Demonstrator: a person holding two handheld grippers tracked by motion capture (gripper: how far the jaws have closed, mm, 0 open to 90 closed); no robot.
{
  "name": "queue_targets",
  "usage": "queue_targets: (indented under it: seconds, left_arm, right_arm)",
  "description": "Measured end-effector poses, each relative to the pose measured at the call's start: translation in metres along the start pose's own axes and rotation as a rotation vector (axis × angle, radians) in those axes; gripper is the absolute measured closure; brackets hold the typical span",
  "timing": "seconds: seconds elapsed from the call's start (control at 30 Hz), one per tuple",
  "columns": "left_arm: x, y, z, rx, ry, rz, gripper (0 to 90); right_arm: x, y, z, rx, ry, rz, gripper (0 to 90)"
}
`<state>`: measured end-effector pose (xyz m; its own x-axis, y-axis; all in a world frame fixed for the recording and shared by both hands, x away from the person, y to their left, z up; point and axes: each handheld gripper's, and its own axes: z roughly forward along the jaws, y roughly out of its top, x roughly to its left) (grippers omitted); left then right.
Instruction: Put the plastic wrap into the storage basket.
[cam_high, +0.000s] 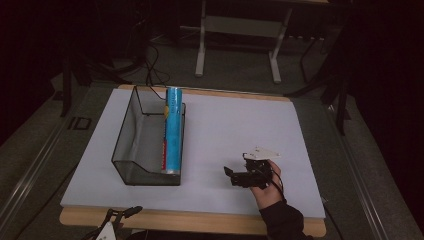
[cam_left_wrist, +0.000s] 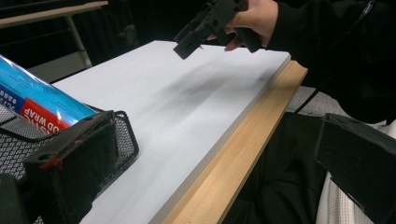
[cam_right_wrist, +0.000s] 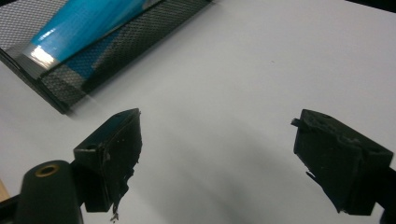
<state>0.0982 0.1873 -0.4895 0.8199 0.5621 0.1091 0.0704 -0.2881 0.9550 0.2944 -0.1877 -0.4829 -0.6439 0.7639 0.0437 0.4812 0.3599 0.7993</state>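
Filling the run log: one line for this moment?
box of wrap: in mesh tray | right hand-held gripper: open, empty, over table | left hand-held gripper: open, at table edge

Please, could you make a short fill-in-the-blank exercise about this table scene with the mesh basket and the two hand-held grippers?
1. The blue roll lies inside the black mesh ____.
2. The jaws of the right gripper stand ____, with nothing between them.
3. The white table top has a front edge made of ____.
4. The left gripper sits at the ____ edge of the table, away from the roll.

Missing words: basket; open; wood; front
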Motion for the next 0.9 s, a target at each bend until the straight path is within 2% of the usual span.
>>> queue_targets:
  seconds: [0.07, 0.27, 0.43, 0.9]
  left_arm:
    - [0.0, 0.0, 0.0, 0.001, -0.001, -0.002, 0.2]
    - [0.0, 0.0, 0.0, 0.0, -0.003, -0.001, 0.1]
    - [0.0, 0.0, 0.001, 0.001, -0.006, -0.001, 0.2]
    - [-0.001, 0.0, 0.002, 0.011, -0.027, 0.002, 0.2]
  right_arm:
    - [-0.002, -0.004, -0.002, -0.001, 0.003, 0.01, 15.0]
    - [-0.004, -0.015, -0.006, 0.022, -0.017, -0.002, 14.9]
    - [-0.01, -0.022, -0.006, 0.006, -0.032, -0.003, 15.1]
    - [-0.015, -0.026, 0.001, -0.005, -0.059, -0.032, 15.9]
